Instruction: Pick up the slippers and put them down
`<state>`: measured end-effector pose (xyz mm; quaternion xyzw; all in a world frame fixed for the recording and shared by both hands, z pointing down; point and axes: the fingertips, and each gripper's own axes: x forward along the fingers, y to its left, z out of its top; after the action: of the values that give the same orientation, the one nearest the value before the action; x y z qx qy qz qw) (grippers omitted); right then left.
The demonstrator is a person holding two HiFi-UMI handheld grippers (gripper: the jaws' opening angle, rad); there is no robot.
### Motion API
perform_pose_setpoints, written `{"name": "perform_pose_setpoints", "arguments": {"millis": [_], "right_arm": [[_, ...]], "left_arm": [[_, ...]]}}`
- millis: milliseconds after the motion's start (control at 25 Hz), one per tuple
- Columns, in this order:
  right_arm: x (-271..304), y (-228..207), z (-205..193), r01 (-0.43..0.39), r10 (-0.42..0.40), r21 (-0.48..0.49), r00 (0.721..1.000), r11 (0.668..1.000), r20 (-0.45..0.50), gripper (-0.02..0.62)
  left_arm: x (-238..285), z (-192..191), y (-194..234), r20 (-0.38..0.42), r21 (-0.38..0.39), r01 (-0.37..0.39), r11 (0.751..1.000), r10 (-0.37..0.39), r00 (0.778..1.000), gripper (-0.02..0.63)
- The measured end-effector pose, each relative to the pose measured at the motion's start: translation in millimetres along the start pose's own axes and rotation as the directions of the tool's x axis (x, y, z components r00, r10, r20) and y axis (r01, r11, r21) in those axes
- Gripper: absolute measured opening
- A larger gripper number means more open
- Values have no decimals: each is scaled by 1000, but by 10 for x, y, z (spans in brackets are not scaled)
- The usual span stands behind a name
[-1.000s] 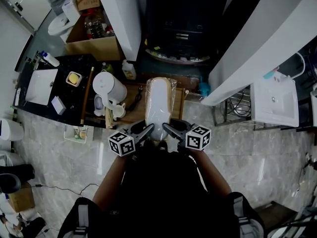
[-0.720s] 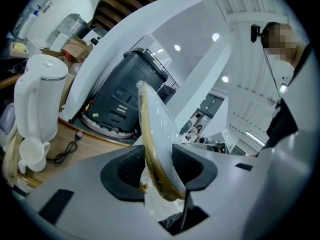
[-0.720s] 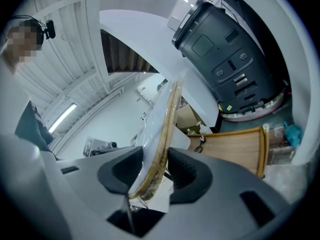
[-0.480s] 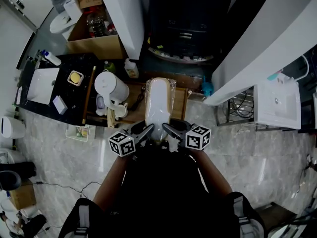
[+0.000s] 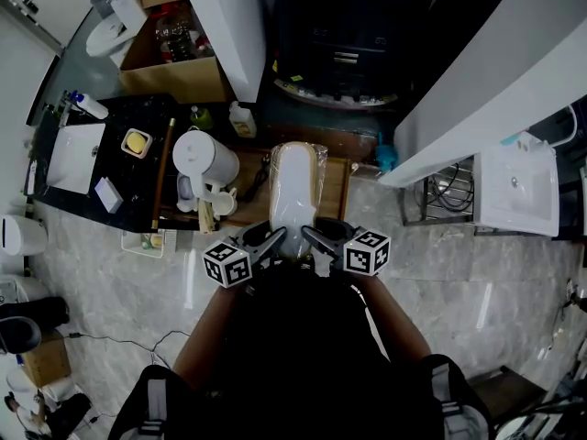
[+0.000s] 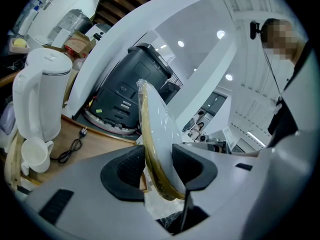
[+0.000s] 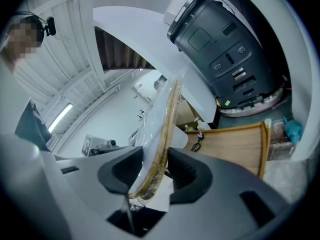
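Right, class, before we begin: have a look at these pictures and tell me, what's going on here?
A person holds a hand-held gripper in each hand. The left hand-held gripper and the right hand-held gripper are both shut on the near end of the plastic-wrapped slippers, one from each side. The pack stretches out over a wooden table, near a white kettle. Whether its far end rests on the table cannot be told.

White, tan-soled slippers in clear plastic, aloft.
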<state>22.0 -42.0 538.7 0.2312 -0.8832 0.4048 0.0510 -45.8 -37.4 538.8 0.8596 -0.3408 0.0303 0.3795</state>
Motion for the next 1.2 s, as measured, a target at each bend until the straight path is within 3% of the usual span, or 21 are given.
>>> {"name": "perform_pose_setpoints", "arguments": {"millis": [1200], "right_arm": [[395, -662, -572, 121, -106, 99, 984, 988, -146, 163]], "left_arm": [[298, -563, 714, -235, -68, -23, 997, 6, 972, 173]]}}
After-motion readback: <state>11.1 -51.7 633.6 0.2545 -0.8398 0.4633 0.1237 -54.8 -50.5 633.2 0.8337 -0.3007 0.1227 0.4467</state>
